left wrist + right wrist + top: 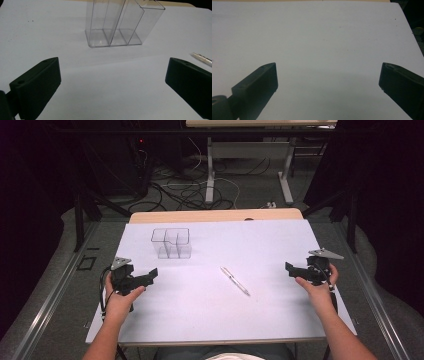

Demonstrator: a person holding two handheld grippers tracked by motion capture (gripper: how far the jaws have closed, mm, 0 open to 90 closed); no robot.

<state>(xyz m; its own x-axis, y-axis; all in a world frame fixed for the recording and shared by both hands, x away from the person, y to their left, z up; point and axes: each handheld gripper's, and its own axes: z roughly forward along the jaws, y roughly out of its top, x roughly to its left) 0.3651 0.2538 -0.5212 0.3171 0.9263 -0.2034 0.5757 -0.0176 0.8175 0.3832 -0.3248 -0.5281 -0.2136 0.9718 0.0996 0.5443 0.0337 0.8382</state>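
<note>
The left gripper (150, 275) rests at the left side of the white surface (225, 315), jaws spread wide and holding nothing. The right gripper (291, 268) sits at the right edge, jaws likewise spread and holding nothing. A clear divided organizer (171, 243) (three compartments visible in the left gripper view) stands upright toward the far left. A pen (235, 281) lies near centre, well apart from both grippers.

Both forearms come in from the bottom of the high view, spread wide apart. The left hand (119, 301) grips the left hand-held gripper (150, 275), which points right and slightly forward, jaws spread wide with nothing between them. The right hand (316, 287) holds the right hand-held gripper (289, 268) pointing left, jaws likewise wide apart and empty. Both sit low over the counter (200, 315).
</note>
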